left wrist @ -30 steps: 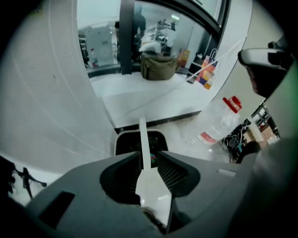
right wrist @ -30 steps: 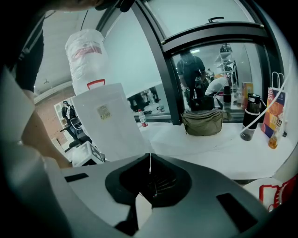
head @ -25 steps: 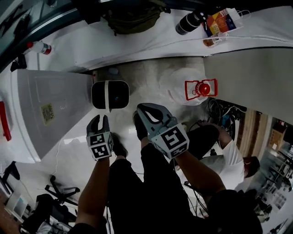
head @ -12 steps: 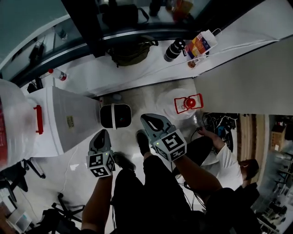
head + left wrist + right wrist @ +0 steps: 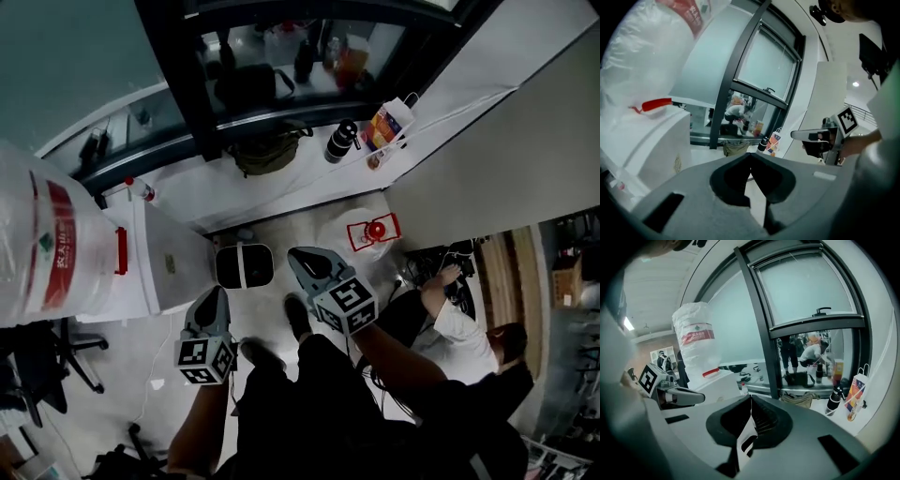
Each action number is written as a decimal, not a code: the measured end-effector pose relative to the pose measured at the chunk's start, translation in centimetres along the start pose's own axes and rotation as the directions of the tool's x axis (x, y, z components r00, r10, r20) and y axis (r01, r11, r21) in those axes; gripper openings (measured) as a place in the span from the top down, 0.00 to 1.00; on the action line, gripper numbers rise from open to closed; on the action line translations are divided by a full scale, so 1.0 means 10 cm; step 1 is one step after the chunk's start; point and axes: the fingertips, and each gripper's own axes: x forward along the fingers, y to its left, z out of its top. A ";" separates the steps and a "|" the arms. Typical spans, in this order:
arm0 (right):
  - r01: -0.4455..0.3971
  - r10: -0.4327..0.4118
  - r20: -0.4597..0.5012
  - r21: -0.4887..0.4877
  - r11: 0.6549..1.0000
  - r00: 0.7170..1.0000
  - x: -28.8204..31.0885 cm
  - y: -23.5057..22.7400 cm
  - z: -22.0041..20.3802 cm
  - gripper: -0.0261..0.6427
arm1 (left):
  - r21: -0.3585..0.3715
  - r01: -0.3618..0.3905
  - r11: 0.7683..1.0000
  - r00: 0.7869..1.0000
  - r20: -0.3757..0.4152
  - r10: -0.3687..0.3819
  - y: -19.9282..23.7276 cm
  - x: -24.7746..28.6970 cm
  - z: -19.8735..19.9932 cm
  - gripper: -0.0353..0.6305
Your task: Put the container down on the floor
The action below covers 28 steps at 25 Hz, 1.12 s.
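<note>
floor (image 5: 302,225) | on it: container (image 5: 370,234); black-and-white box (image 5: 245,266); white dispenser (image 5: 173,272)

- Head view: looks steeply down from above the water bottle (image 5: 47,248), which sits close to the lens at the left edge. The left tool (image 5: 217,292) and right tool (image 5: 298,255) are lower right of it.
- Left tool view: camera rides on the left tool (image 5: 750,157) and faces the window frame (image 5: 740,89). The water bottle (image 5: 647,61) looms very near at upper left.
- Right tool view: faces the same way, with the water bottle (image 5: 696,341) farther off at left.
- Shared: all three views show the water bottle and the window frame right of it.
</note>
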 end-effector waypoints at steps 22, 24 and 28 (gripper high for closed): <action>0.016 -0.001 0.138 -0.110 0.994 0.990 -0.65 0.57 1.13 0.95 | 0.082 0.059 0.995 0.986 0.150 -0.071 -0.38 -0.81 1.00 0.93; 0.026 -0.007 0.152 -0.124 0.992 0.988 -0.69 0.59 1.19 0.95 | 0.104 0.060 0.993 0.984 0.162 -0.077 -0.41 -0.83 1.05 0.93; 0.039 -0.017 0.172 -0.127 0.991 0.985 -0.69 0.63 1.27 0.95 | 0.118 0.073 0.990 0.983 0.161 -0.092 -0.43 -0.86 1.10 0.93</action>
